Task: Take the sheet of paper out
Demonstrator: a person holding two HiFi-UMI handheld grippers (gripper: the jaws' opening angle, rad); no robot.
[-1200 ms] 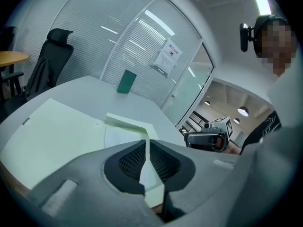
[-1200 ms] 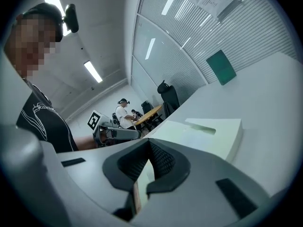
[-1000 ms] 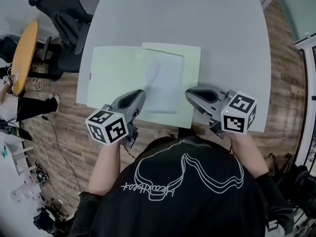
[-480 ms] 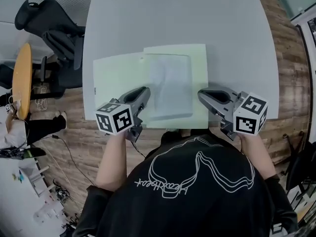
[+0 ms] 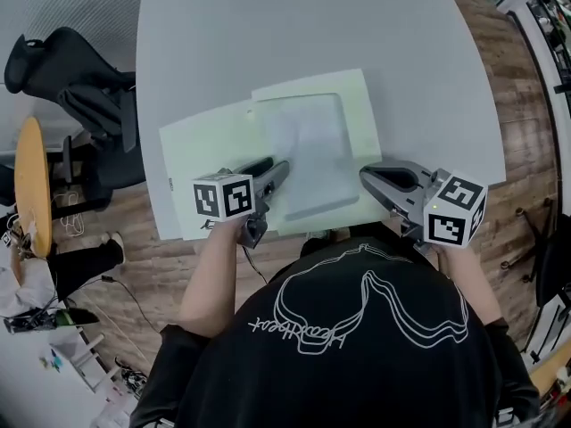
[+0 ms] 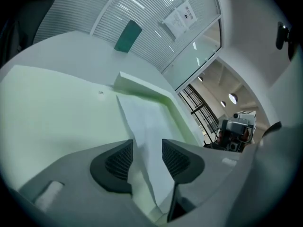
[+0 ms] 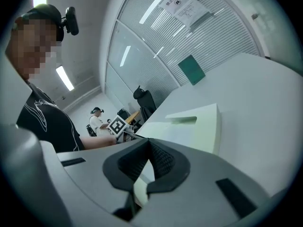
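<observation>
We hold the left gripper (image 6: 147,150), fingers just opened wide, astride the near edge of the sheet of paper (image 6: 142,119), which runs up-frame; the right gripper (image 7: 147,145) is closed

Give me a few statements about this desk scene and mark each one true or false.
1. The white sheet of paper lies in the open green folder. True.
2. The left hand-held gripper is clamped shut on the sheet. False: its jaws have just been opening and stand apart, with the sheet's raised edge loose between them.
3. The right hand-held gripper has its jaws wide apart. False: they are closed at the folder's right edge.
4. The folder lies on a grey table. True.
</observation>
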